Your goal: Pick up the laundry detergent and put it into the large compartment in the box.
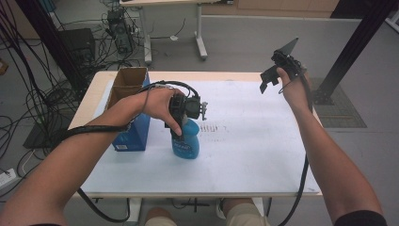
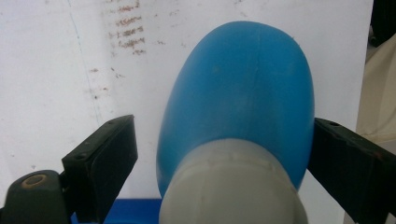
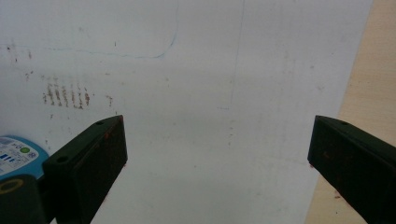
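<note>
Left gripper point(image 2: 219, 154): jaws spread around the blue bottle point(image 2: 238, 93), straddling it just below its pale cap point(image 2: 233, 186). The right-hand jaw in the left gripper view sits at the bottle's wall, perhaps touching; the other jaw stands clear, white paper between it and the plastic. No pinch yet.

Bottle position: upright on the white sheet point(image 1: 244, 141), near the table's left-centre, just beside a blue carton point(image 1: 134, 132) (an open brown box point(image 1: 127, 80) sits behind that).

Right gripper point(image 1: 275, 70): held up high over the table's far right edge, jaws wide apart, holding nothing; its own view looks down on bare paper with faint brown smudges point(image 3: 65, 95).

Table point(image 1: 94, 89): pale wood rim showing around the sheet.

Risk 1: one-sided contact. If that jaw pushes first, the bottle could tip or skid toward the carton.

Risk 2: rounded, smooth shoulder (likely slick). A grip this high may slide up onto the cap and slip off.

Risk 3: squeezing hard may dent the soft-looking plastic.
</note>
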`<state>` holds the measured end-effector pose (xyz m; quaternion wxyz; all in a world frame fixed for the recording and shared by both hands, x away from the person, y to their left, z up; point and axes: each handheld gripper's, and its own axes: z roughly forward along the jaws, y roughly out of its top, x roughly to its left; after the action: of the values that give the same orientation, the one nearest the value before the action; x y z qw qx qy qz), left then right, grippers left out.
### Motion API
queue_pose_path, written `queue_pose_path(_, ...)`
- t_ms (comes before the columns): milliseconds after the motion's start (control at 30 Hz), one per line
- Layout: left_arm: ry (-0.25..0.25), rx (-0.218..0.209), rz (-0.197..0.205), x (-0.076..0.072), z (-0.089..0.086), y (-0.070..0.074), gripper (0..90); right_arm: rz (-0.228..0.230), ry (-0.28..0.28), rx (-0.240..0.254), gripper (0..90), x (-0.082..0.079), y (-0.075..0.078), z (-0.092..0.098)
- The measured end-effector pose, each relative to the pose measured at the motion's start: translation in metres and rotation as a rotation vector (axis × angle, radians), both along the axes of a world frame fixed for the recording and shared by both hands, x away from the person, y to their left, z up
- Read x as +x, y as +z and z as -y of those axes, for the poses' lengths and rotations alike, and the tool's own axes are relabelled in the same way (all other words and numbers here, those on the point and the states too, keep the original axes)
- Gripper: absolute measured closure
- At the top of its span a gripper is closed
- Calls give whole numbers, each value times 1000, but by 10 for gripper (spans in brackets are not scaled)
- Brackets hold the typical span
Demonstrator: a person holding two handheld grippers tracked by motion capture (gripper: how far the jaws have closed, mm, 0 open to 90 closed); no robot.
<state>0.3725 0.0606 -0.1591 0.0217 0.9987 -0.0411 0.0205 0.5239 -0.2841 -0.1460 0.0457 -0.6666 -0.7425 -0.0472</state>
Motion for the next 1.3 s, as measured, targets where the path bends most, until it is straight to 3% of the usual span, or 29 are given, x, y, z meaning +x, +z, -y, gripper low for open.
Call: queue_pose_path(1300,-10,11,4,0,2,-7,258,1,-4,0,46,0,0,1)
